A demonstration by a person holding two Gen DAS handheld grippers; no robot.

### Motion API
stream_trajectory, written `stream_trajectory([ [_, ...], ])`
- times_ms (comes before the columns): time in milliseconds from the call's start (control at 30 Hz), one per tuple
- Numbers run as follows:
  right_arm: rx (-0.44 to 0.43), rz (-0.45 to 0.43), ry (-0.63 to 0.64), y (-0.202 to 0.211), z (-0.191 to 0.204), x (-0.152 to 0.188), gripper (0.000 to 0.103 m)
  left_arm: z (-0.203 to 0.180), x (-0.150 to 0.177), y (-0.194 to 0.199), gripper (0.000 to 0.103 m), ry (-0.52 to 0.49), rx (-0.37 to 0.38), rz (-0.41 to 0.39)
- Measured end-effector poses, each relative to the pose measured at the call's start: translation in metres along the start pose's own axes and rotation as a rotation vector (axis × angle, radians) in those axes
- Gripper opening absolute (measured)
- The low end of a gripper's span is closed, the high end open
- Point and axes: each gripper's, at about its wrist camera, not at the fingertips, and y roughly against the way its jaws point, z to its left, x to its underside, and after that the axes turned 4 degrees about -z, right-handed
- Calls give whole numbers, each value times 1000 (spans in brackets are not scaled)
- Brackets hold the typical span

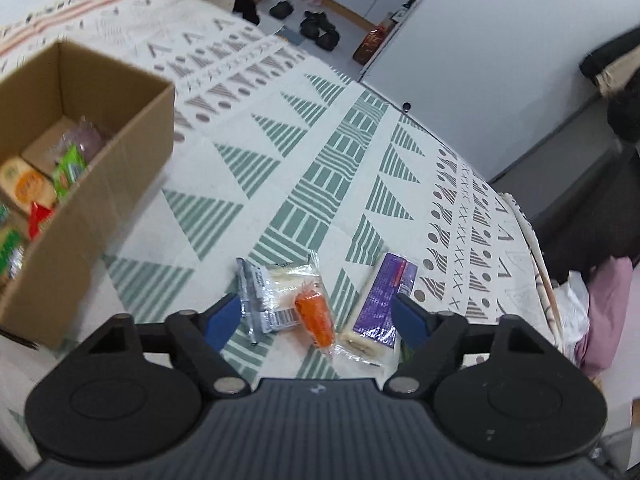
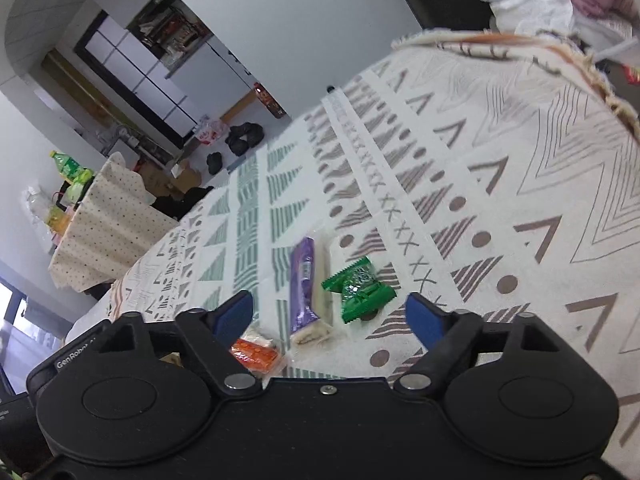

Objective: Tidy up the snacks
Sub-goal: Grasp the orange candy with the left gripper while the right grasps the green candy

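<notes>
- Left wrist view: left gripper (image 1: 316, 316), blue-padded fingers (image 1: 222, 320) spread apart, nothing clamped between them, poised above the patterned tablecloth (image 1: 280, 160).
- Between and just beyond the fingers: silver-and-clear snack packet (image 1: 266, 296), orange snack (image 1: 316, 318) lying partly over its near corner, purple-wrapped bar (image 1: 386, 298) just to the right, its near end close to the right finger.
- No pad seen pressing on any packet.
- Cardboard box (image 1: 100, 216) at upper left, open-topped, well apart from the loose snacks; assorted packets inside, among them a green packet (image 1: 68, 172) and a yellow-orange one (image 1: 24, 188).
- Beyond the table edge: dark bags on the floor (image 1: 320, 30), white wall panel (image 1: 480, 60).
- Right wrist view: right gripper (image 2: 332, 316), fingers likewise parted, empty.
- Ahead between the fingers: green snack packets (image 2: 358, 284), two touching, resting on the cloth; purple-wrapped bar (image 2: 304, 284) just to their left, lengthwise away from the camera.
- Orange snack (image 2: 256, 354) at lower left, partly hidden behind the left finger's arm.
- Background left: dotted cloth over a second table (image 2: 108, 220), green bottle (image 2: 66, 164) standing beside it.
</notes>
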Motion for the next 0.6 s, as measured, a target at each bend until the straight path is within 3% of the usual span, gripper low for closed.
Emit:
stream_trajectory([
  [67, 20, 12, 3, -9, -1, -2, 69, 1, 1, -8, 67, 30, -3, 17],
  [133, 38, 17, 21, -16, 1, -3, 69, 4, 3, -16, 56, 66, -2, 39],
  [467, 70, 61, 105, -43, 12, -2, 68, 9, 11, -53, 42, 159, -19, 73],
  [600, 87, 70, 152, -53, 16, -2, 68, 7, 11, -63, 28, 165, -48, 66],
])
